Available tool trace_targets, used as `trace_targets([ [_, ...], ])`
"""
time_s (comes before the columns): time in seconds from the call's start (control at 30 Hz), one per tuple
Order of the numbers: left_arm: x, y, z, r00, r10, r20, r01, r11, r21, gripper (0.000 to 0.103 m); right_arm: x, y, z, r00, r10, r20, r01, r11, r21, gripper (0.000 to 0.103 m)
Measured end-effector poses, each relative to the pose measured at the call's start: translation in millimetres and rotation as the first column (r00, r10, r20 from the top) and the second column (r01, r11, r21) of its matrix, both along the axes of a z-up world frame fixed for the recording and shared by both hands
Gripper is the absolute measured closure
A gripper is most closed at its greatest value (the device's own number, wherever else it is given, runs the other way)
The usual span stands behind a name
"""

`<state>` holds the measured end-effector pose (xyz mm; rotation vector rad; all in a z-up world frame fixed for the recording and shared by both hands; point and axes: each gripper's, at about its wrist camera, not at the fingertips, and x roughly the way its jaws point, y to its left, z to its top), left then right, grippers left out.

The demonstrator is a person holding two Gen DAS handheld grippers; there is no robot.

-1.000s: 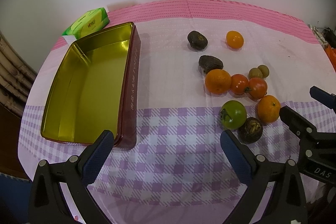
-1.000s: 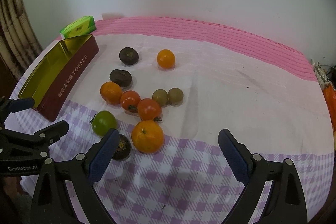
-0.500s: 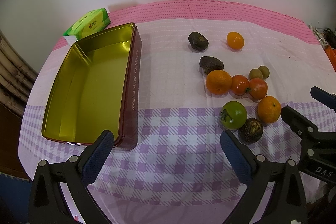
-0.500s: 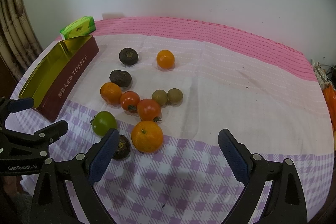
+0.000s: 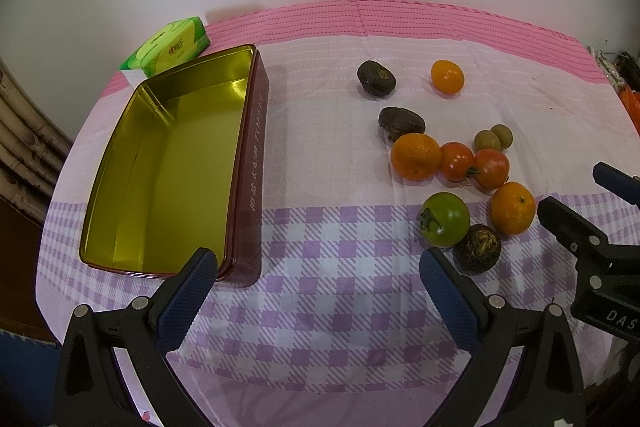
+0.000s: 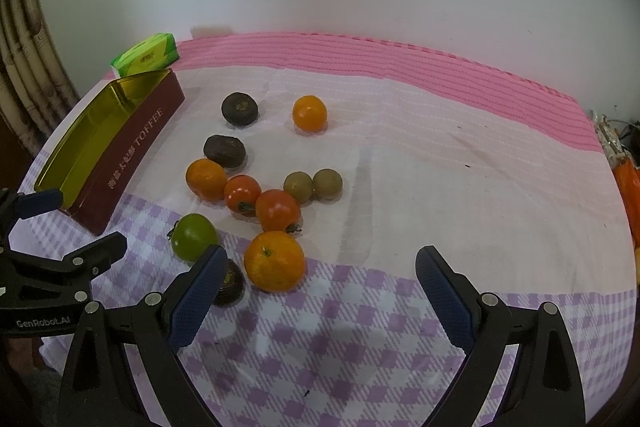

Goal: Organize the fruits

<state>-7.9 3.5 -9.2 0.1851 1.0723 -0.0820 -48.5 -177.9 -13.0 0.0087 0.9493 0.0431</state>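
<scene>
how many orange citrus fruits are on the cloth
3: far orange alone near the back, middle orange beside the red tomatoes, near orange closest to the right gripper. None hidden, seemingly.

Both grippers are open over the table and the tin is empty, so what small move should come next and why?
Probably ease the right gripper forward and down around the nearest large orange. It lies just ahead of the open fingers, and the empty gold-lined toffee tin awaits fruit.
</scene>
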Motion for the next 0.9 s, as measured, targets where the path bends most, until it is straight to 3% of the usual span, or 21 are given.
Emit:
trace_targets([
  [0.73, -3, -10, -3, 1.000, -0.030, 0.005, 0.030, 1.000, 0.000, 0.003, 8, -27, -6, 0.996, -0.081, -0.031, 0.080, 0.996, -0.024, 0.008],
  [0.9, 0, -16, -4, 0.998, -0.069, 0.000, 0.069, 0.997, -0.021, 0.013, 9, -31, -6, 0.995, -0.092, -0.030, 0.091, 0.996, -0.020, 0.008],
])
